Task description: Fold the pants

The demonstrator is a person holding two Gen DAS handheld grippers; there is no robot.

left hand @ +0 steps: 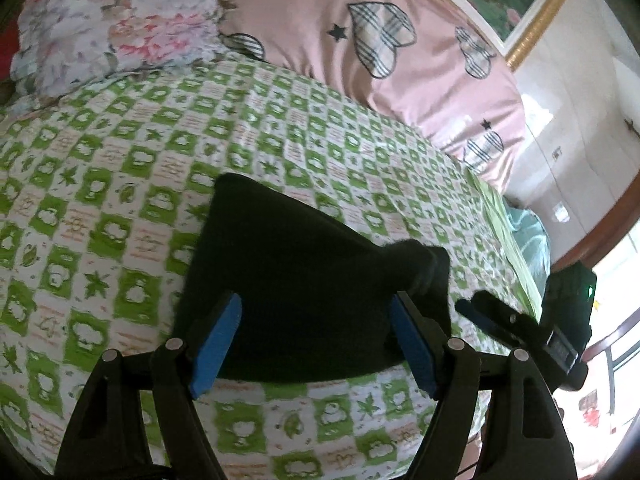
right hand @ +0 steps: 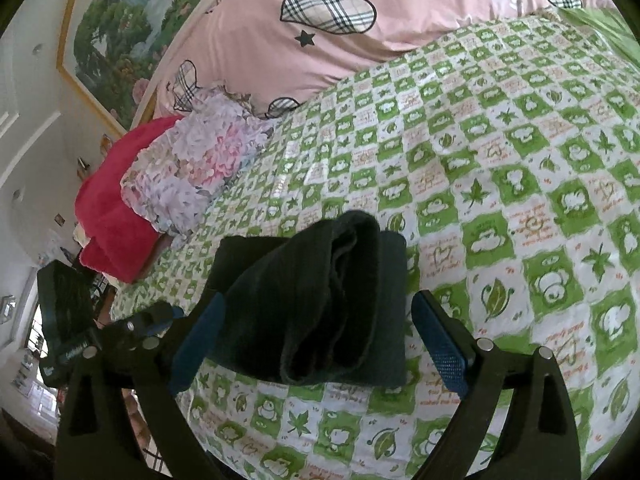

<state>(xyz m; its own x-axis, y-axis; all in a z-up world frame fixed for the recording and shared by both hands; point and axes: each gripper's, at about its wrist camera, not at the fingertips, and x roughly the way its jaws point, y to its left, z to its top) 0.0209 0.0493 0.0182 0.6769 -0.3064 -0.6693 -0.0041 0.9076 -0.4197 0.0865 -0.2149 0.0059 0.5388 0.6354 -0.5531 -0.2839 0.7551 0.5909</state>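
On bedsheet folded pants; both grippers agape, hovering.

The pants are dark, near black, folded down into a compact thick rectangle; they lie flat on the bed, on its green-and-white checked sheet; the top layer bunches into a soft rolled ridge running across the bundle, its open hem end curling up at the far side; from the left wrist view the pants read as one solid dark block.
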